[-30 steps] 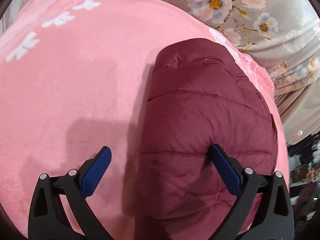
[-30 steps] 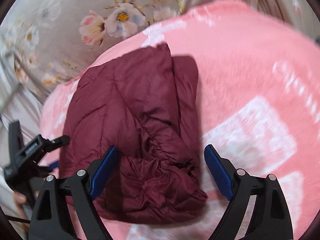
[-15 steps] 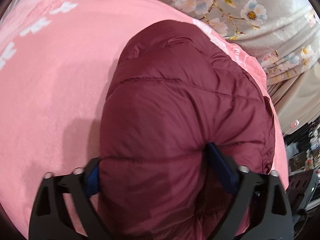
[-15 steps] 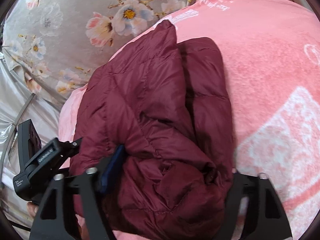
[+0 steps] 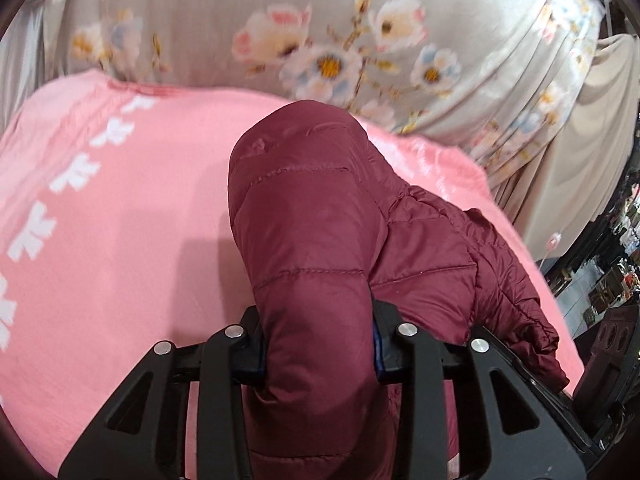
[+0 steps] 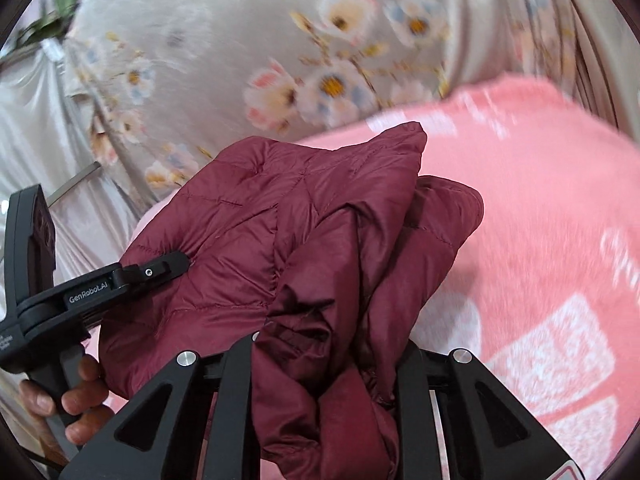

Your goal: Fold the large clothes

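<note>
Both tongs (image 5: 318,354) (image 6: 326,354) clamping jacket (image 5: 304,208)

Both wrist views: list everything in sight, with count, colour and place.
jacket: one, maroon, quilted, bunched on the blanket, pinched by both grippers
blanket: one, pink with white marks, under the jacket
curtain: one, grey with flowers, behind the blanket
left gripper: black, blue pads, just closed on the jacket
right gripper: black, just closed on the jacket
hand: one, holding the left gripper's handle
</note>
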Available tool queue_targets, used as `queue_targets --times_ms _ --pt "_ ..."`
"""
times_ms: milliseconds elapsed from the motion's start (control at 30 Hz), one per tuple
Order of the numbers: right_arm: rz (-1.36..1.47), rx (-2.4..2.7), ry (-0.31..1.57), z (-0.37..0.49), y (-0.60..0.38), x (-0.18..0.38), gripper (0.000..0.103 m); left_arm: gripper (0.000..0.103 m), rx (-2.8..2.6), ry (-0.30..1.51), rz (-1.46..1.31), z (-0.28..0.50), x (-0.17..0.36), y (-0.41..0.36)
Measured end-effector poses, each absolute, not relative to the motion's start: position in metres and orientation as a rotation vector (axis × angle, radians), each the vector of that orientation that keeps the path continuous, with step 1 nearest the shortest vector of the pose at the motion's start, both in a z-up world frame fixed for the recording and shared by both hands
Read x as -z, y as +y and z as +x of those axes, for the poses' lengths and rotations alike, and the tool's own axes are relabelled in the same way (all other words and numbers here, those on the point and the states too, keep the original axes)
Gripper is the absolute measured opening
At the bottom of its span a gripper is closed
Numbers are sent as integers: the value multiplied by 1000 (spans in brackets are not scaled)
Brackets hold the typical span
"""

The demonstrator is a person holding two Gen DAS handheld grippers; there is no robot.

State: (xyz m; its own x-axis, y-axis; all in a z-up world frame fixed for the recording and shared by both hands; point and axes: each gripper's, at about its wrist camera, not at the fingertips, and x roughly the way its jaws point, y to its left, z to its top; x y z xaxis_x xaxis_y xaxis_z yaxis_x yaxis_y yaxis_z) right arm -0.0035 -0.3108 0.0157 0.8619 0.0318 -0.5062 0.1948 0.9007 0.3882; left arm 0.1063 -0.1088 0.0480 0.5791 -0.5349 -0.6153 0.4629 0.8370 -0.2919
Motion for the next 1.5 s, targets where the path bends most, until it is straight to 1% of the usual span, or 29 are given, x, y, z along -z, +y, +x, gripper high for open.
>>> queue_targets --times_ms 267,433,567,1000,1500 --pt "271 96 391 0 -264 -72 18 34 594 571 -87 104 -108 -79" --pt "223 85 342 20 -240 -89 18 34 576 487 -68 115 -130 -56" --pt "201 61 317 42 -221 -93 18 34 554 453 -66 130 -135 -39" --pt "105 43 276 112 -180 -86 18 34 540 377 -84 195 -116 6" --pt "48 45 341 176 -159 -34 18 35 537 398 -86 258 -57 25"
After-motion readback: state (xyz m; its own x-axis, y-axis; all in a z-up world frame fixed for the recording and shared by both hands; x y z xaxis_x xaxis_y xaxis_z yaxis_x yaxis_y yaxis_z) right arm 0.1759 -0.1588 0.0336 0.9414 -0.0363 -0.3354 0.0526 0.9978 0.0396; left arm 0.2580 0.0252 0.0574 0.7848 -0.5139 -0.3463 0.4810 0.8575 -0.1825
